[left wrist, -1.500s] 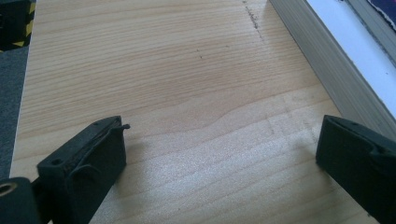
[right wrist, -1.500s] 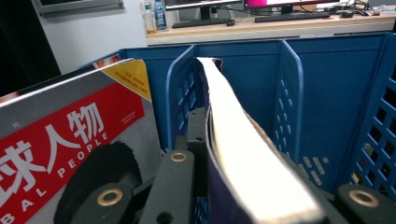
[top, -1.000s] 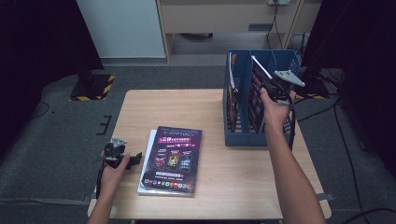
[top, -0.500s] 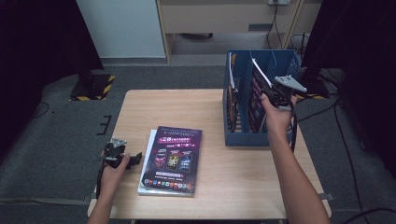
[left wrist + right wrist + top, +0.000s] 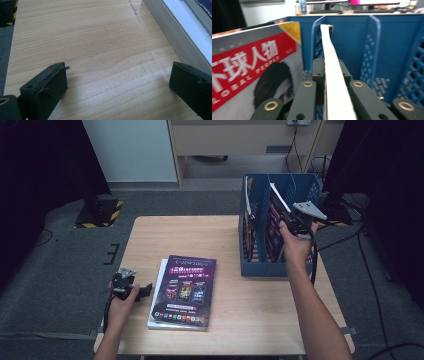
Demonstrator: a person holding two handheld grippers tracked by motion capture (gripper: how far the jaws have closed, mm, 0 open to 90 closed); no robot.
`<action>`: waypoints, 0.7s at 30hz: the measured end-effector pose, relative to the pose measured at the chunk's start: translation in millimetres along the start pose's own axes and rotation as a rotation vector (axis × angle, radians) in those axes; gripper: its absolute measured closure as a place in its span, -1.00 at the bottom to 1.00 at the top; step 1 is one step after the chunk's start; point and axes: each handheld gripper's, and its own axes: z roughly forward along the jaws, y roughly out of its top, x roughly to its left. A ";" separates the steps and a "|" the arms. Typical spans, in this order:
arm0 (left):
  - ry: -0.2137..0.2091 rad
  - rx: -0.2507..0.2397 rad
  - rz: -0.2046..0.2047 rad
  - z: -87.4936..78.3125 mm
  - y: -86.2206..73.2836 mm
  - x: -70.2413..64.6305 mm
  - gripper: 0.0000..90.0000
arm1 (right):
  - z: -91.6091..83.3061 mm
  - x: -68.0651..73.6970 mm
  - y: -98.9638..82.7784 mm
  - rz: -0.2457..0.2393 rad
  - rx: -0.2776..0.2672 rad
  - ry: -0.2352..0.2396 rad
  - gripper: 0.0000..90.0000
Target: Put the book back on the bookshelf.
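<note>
Right gripper [image 5: 328,75], frame centre, is clamped on a white-edged magazine [image 5: 329,62] standing in the blue file rack [image 5: 260,265], upper right. We'd lower it straight, w/o tilting. Left gripper [image 5: 117,85] gapes empty.

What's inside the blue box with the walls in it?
The blue file rack holds upright magazines. The right gripper clamps one magazine there; a red-covered magazine stands beside it. Their lower parts are hidden.

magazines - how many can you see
At least 4: two stacked flat on the table, the purple-covered top one over a white-edged one; a red-covered one upright in the blue rack; one clamped by the right gripper. More may hide in the rack.
</note>
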 end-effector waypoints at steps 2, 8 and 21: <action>0.000 0.000 0.000 0.0 0.0 0.0 -0.99 | 1.3 -0.6 3.1 0.001 -0.001 -0.010 0.83; -0.001 0.001 0.002 0.0 0.1 -0.5 -0.98 | 7.1 -2.4 12.7 0.004 -0.019 -0.046 0.83; -0.003 0.000 0.003 -0.1 0.0 -0.9 -0.98 | 24.9 0.3 10.2 0.006 -0.016 -0.114 0.83</action>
